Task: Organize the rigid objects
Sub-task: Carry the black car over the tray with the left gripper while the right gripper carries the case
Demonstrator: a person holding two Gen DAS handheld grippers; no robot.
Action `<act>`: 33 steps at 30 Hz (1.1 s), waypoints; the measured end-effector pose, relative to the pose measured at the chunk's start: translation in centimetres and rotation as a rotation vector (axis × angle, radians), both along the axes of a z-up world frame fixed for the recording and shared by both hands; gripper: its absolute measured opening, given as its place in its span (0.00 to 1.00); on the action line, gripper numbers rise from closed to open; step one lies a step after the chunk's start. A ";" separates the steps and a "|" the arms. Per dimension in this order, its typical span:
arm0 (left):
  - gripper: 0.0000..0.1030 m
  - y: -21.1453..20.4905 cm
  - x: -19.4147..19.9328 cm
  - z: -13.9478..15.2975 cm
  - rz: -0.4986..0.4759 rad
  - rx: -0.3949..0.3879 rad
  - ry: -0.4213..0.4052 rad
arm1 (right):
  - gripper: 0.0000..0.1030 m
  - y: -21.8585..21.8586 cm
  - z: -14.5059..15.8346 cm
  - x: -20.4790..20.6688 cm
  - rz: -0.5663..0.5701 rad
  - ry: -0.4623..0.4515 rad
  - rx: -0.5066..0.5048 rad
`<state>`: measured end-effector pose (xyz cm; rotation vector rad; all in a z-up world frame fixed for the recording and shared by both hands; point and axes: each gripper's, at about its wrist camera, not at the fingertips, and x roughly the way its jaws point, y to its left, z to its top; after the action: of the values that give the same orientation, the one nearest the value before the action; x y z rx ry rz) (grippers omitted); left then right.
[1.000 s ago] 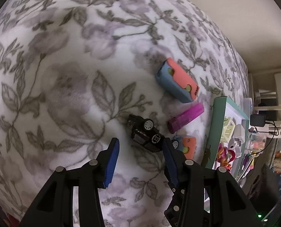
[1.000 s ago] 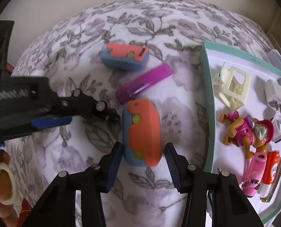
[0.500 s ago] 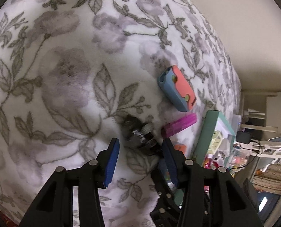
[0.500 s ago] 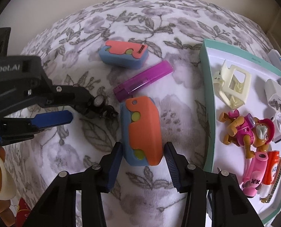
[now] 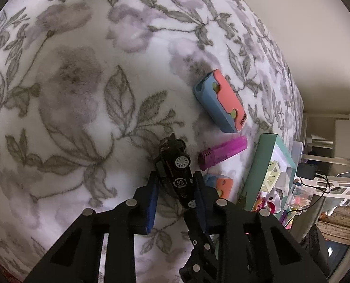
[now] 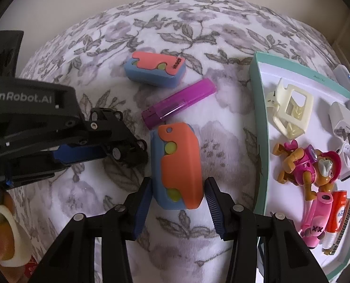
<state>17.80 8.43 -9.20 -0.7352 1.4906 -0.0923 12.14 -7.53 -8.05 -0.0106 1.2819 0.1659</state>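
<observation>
A black toy car (image 5: 175,165) lies on its side on the floral blanket. My left gripper (image 5: 175,179) has it between its blue pads; the jaws are closing and both pads touch it. In the right wrist view the car (image 6: 125,153) shows at the tip of the left gripper's fingers (image 6: 80,153). An orange-and-blue case (image 6: 177,165) lies between the pads of my right gripper (image 6: 178,184). Those jaws are closing, with a thin gap still showing at the right pad. A second orange-and-blue case (image 6: 155,69) and a purple lighter (image 6: 179,101) lie beyond it.
A teal-rimmed tray (image 6: 257,118) stands on the right. It holds a cream hair clip (image 6: 290,110), a pink dog figure (image 6: 309,165), a white charger (image 6: 342,122) and other small items. A person's taped finger (image 6: 3,235) shows at the lower left. Shelves and cables lie past the bed's edge.
The left gripper has shifted so the car sits between its pads, and its jaws have narrowed onto it. The right jaws have drawn in slightly around the case.
</observation>
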 end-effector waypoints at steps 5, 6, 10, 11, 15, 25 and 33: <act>0.27 0.9 0.1 0.6 0.018 0.008 -0.018 | 0.44 -0.4 0.2 0.4 -0.013 -0.002 0.019; 0.27 1.0 0.1 0.8 0.021 0.008 -0.024 | 0.44 -0.5 0.4 0.5 -0.015 -0.006 0.023; 0.27 1.4 0.2 1.6 0.030 -0.010 -0.042 | 0.44 -0.8 1.5 0.6 -0.023 -0.036 0.033; 0.27 1.4 0.3 1.9 0.031 -0.014 -0.051 | 0.44 -0.9 2.0 0.6 -0.024 -0.048 0.036; 0.27 1.2 0.4 3.4 0.020 -0.018 -0.091 | 0.43 -1.0 3.2 0.5 -0.028 -0.080 0.054; 0.27 0.4 0.4 5.5 0.001 -0.036 -0.152 | 0.43 -1.8 4.9 0.4 -0.037 -0.112 0.074; 0.27 0.0 0.2 6.8 -0.008 -0.043 -0.181 | 0.43 -3.4 6.6 0.6 -0.083 -0.146 0.109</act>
<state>18.01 8.39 -2.43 -0.7361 1.3220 -0.1925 12.74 -10.93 -1.44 0.1214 1.1244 0.1608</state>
